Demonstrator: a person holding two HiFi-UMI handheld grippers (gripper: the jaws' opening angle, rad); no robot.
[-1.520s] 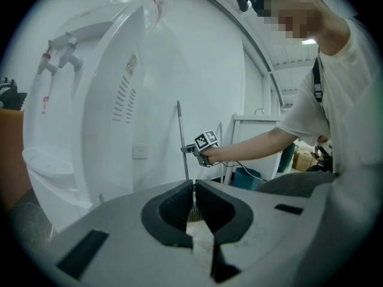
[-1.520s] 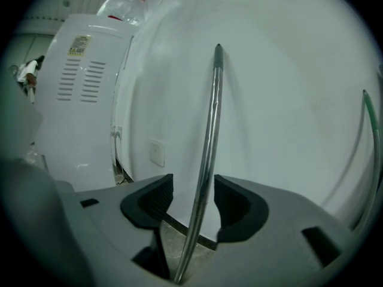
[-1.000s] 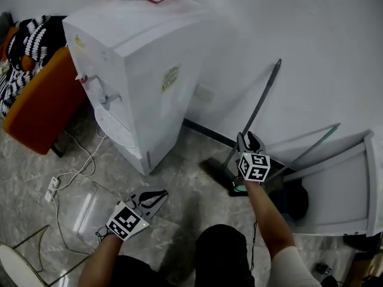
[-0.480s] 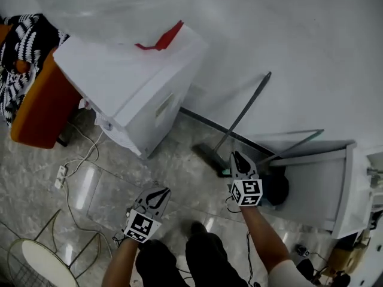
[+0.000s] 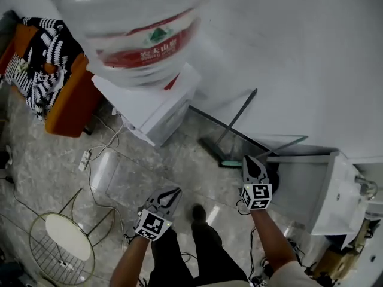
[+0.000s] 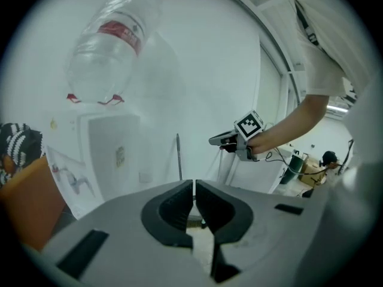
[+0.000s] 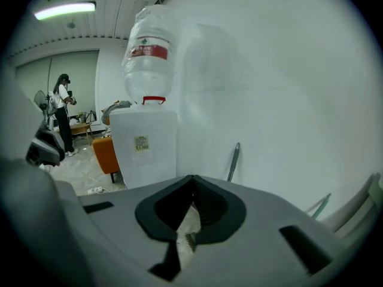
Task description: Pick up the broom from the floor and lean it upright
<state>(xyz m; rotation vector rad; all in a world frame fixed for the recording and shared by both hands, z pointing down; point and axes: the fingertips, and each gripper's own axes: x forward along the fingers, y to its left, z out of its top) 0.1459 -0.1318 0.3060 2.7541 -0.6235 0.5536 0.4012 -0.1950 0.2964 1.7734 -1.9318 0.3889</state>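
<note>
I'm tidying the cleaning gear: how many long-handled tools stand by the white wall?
2. The dark-handled broom leans on the white wall right of the white water dispenser; a thin teal handle slants beside the white cabinet, its lower end unclear.

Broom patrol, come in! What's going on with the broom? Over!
Left gripper shut, empty. Right gripper jaws just closed on nothing. Broom leaning upright against wall, neither gripper on it. Nothing in its way.

Broom (image 5: 237, 121): 12 o'clock, head on floor (image 5: 179, 166), handle against wall (image 5: 311, 52).
Water dispenser (image 5: 149, 103): 11 o'clock, left of broom, bottle (image 5: 140, 28) on top.
Chair (image 5: 72, 103): 10 o'clock, left of dispenser.
Stool (image 5: 63, 238): 8 o'clock.
Cabinet (image 5: 311, 190): 2 o'clock, right of broom.
</note>
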